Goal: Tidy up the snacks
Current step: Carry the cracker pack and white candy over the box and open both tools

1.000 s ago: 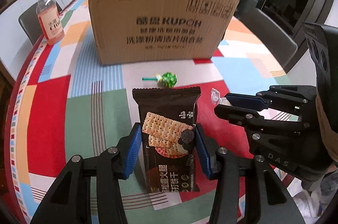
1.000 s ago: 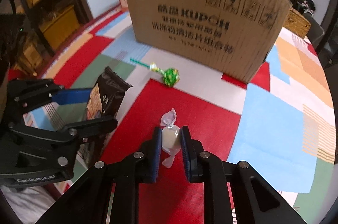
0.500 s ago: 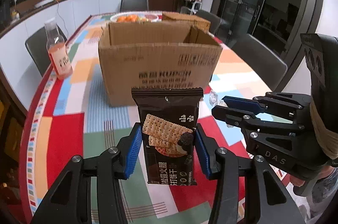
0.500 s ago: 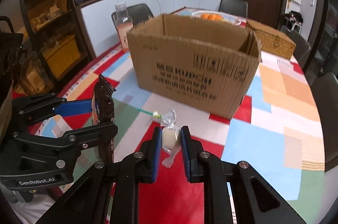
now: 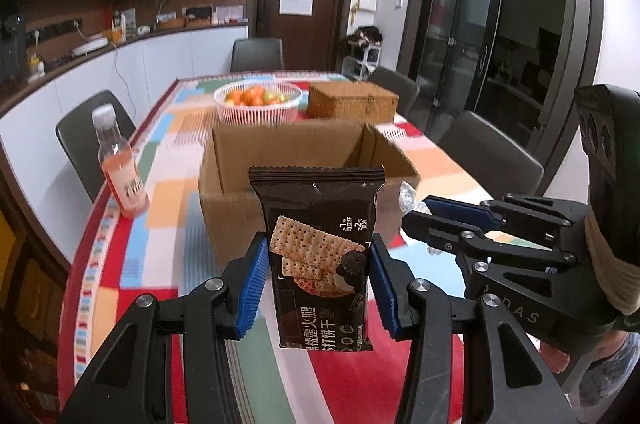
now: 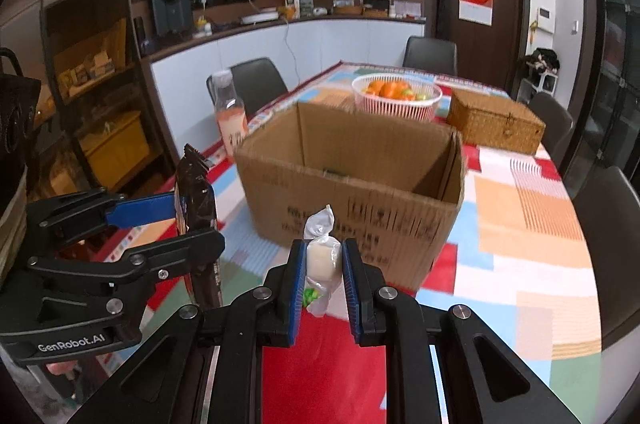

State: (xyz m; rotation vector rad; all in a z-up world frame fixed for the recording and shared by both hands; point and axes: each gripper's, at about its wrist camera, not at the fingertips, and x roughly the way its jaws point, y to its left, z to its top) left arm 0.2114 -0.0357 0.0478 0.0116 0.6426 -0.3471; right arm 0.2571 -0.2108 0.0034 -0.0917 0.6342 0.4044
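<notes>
My left gripper (image 5: pixel 320 288) is shut on a dark brown cracker packet (image 5: pixel 320 216), which stands upright between the blue pads, lifted off the patchwork tablecloth (image 5: pixel 160 192). From the right wrist view the same left gripper (image 6: pixel 192 220) and packet (image 6: pixel 198 192) sit at the left. My right gripper (image 6: pixel 323 264) is shut on a small white candy (image 6: pixel 322 256) in a clear twisted wrapper; in the left wrist view the right gripper (image 5: pixel 416 212) is at the right. An open cardboard box (image 5: pixel 304 152) (image 6: pixel 360 192) stands just beyond both grippers. Its floor is mostly hidden.
A bottle of pink drink (image 5: pixel 120 176) stands left of the box near the table edge. Behind the box are a white basket of fruit (image 5: pixel 258 102) and a wicker case (image 5: pixel 352 100). Dark chairs (image 5: pixel 488 152) ring the table. A bit of green (image 6: pixel 309 295) shows under the candy.
Both grippers have risen with their snacks and tipped upward, so the box's open top and the room behind now show. The green lollipop has dropped out of the left wrist view.
</notes>
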